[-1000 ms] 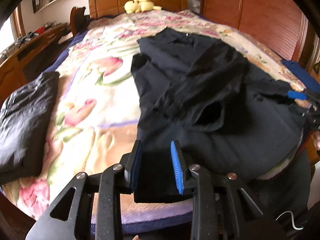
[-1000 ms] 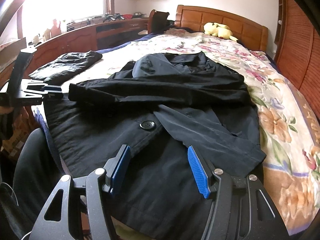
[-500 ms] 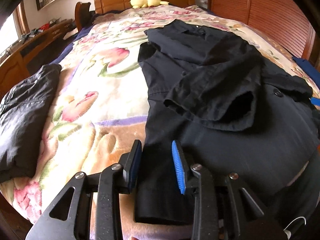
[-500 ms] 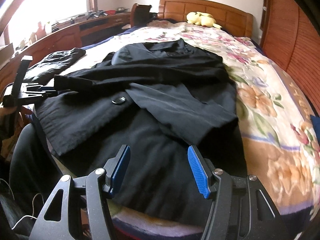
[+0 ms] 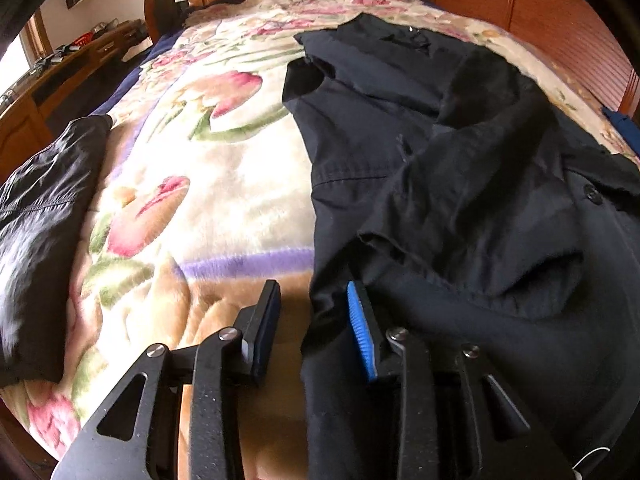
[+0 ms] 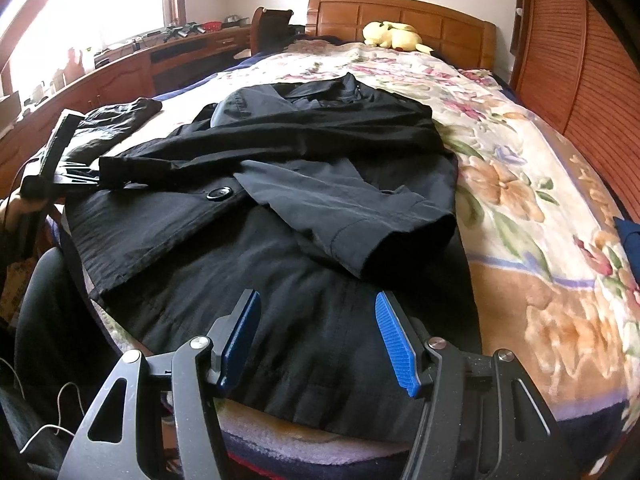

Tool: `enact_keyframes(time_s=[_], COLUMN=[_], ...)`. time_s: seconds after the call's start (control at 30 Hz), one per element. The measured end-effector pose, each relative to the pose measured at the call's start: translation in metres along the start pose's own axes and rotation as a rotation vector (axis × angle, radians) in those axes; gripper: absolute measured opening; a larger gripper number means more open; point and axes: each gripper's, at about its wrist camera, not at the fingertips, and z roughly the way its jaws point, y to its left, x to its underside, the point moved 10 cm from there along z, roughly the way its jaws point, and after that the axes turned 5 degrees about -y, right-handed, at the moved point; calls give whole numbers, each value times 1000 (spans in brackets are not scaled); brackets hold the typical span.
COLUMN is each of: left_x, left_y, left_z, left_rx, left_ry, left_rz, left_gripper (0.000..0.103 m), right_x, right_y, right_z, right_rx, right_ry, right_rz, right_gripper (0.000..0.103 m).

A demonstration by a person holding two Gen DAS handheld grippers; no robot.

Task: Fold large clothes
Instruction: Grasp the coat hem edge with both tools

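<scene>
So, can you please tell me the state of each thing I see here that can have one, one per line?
Black coat: spread flat on the bed, both sleeves folded across the front, body not yet folded.
Dark garment: lying bunched at the bed's edge, apart from the coat.
Left hand-held gripper: jaws opening, coat's edge between them, not pinched.
Right hand-held gripper: open above the coat's hem, holding nothing.
Yellow plush toy: lying by the headboard.

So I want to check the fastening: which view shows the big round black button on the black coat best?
The right wrist view: the big round black button on the black coat sits unobstructed near the middle. The left wrist view shows it only small, near the right edge.
</scene>
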Motion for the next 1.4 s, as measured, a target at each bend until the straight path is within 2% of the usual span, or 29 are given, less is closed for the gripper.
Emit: enact_keyframes(time_s=[0.3, 0.6, 0.7, 0.83, 0.97, 1.27, 1.3, 1.33, 1.37, 1.4], left_x=[-13, -11, -8, -1, 5, 10, 11, 12, 11, 12], left_y=[6, 10, 4, -7, -11, -17, -18, -18, -19, -20], left_z=[21, 14, 4, -20, -34, -37, -36, -35, -37, -39], left_rx=[54, 87, 97, 191, 221, 205, 210, 215, 219, 229], left_ry=[95, 65, 56, 49, 42, 30, 28, 26, 22, 19], left_rz=[3, -25, -8, -14, -24, -7, -13, -11, -7, -3], left_gripper=[46, 47, 47, 47, 47, 47, 47, 47, 42, 32], right_x=[9, 24, 27, 29, 31, 35, 35, 35, 34, 34], right_y=[-10, -60, -69, -75, -81, -80, -79, -78, -77, -75], right_z=[-1, 8, 8, 8, 10, 18, 17, 17, 15, 14], right_rx=[20, 116, 111, 80, 51, 15, 2, -6, -19, -34], right_ry=[8, 79, 107, 137, 167, 181, 179, 175, 169, 165], right_rz=[24, 83, 103, 112, 129, 154, 161, 164, 168, 175], right_gripper=[62, 62, 62, 61, 61, 61, 57, 48, 39, 18])
